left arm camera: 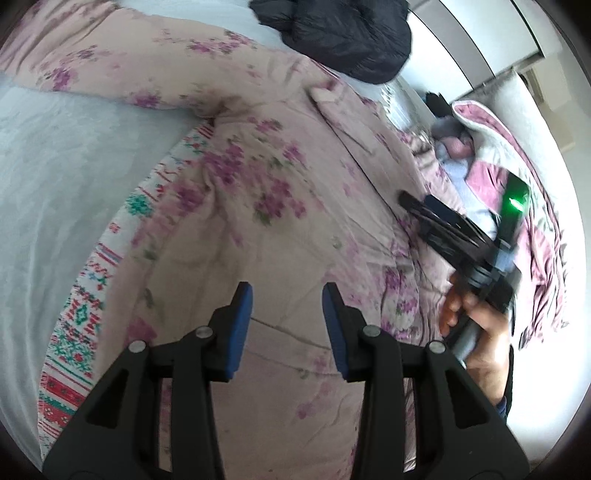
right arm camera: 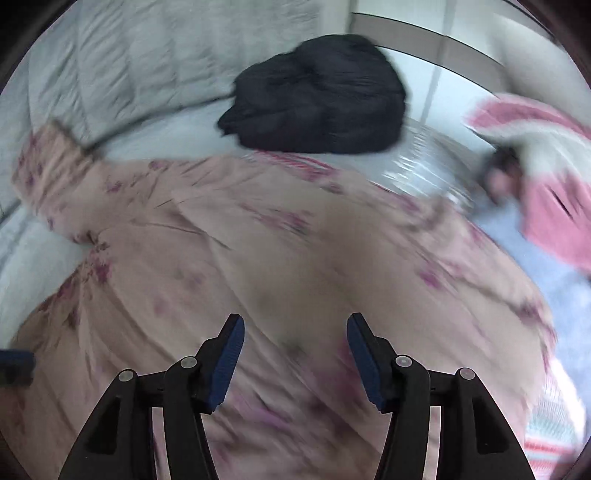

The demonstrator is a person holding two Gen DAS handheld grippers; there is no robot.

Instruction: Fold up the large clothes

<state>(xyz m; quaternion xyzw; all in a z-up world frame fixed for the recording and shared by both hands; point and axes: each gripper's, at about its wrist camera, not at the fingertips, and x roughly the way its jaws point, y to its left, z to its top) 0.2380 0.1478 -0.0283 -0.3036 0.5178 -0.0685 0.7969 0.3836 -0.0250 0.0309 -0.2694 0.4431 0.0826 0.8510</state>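
A large pink garment with purple flowers (left arm camera: 258, 177) lies spread on the bed, one sleeve reaching to the upper left. It also fills the blurred right wrist view (right arm camera: 295, 258). My left gripper (left arm camera: 287, 306) is open and empty just above the garment's lower part. My right gripper (right arm camera: 295, 336) is open and empty above the garment's middle. The right gripper also shows in the left wrist view (left arm camera: 410, 201), held by a hand over the garment's right edge.
A white patterned cloth (left arm camera: 85, 314) lies under the garment's left edge. A black padded jacket (left arm camera: 343, 33) (right arm camera: 317, 99) sits at the far side of the grey sheet (left arm camera: 55, 155). A pile of pink and grey clothes (left arm camera: 517, 192) (right arm camera: 546, 192) lies to the right.
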